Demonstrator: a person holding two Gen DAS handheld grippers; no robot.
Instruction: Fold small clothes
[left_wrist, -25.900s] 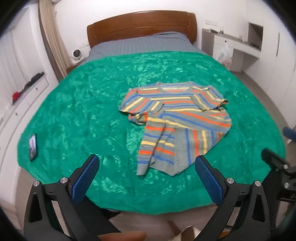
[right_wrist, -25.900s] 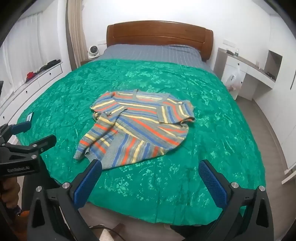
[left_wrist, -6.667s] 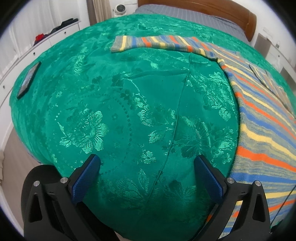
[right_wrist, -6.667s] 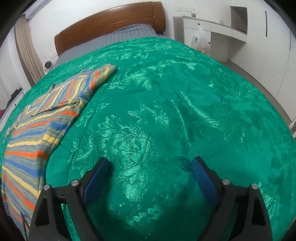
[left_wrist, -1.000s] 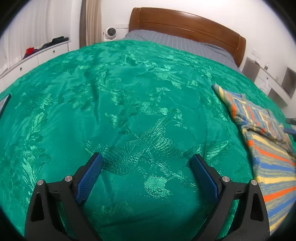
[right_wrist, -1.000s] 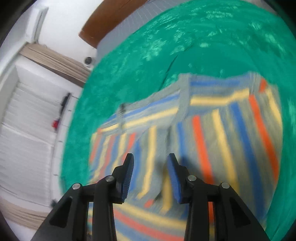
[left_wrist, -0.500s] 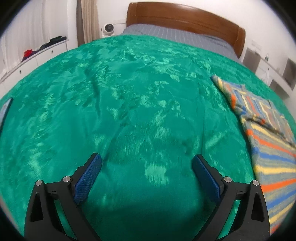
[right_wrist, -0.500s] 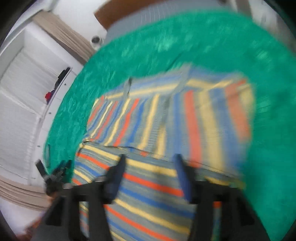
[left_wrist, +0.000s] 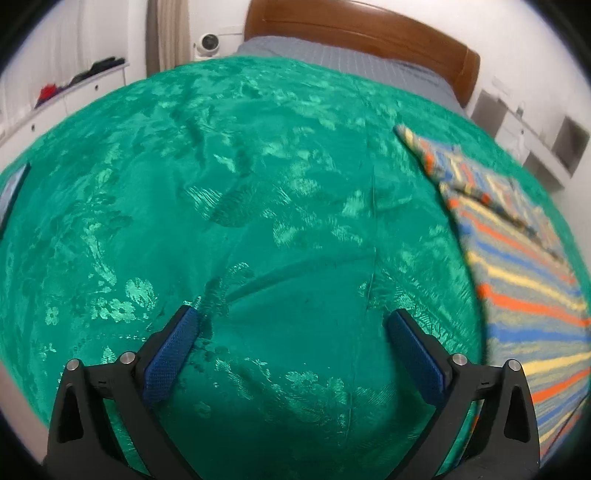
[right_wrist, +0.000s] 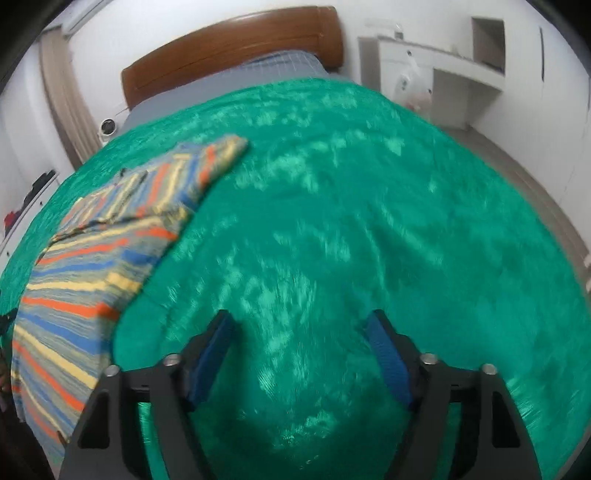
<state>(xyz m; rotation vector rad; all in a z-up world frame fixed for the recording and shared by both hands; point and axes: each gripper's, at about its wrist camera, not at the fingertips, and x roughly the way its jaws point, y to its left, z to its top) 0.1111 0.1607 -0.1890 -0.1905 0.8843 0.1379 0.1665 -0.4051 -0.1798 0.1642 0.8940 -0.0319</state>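
A striped sweater in grey, blue, orange and yellow lies flat on the green bedspread. In the left wrist view it fills the right edge. In the right wrist view the sweater lies at the left. My left gripper is open and empty, low over bare bedspread left of the sweater. My right gripper is open and empty, over bare bedspread right of the sweater. Neither gripper touches the sweater.
A wooden headboard and grey sheet are at the far end. A phone lies at the bed's left edge. A white desk stands at the right wall, low drawers at the left wall.
My right gripper has let go of the sweater, swung right off it and opened over bare bedspread. The left gripper has dipped lower toward the bed and stayed open.
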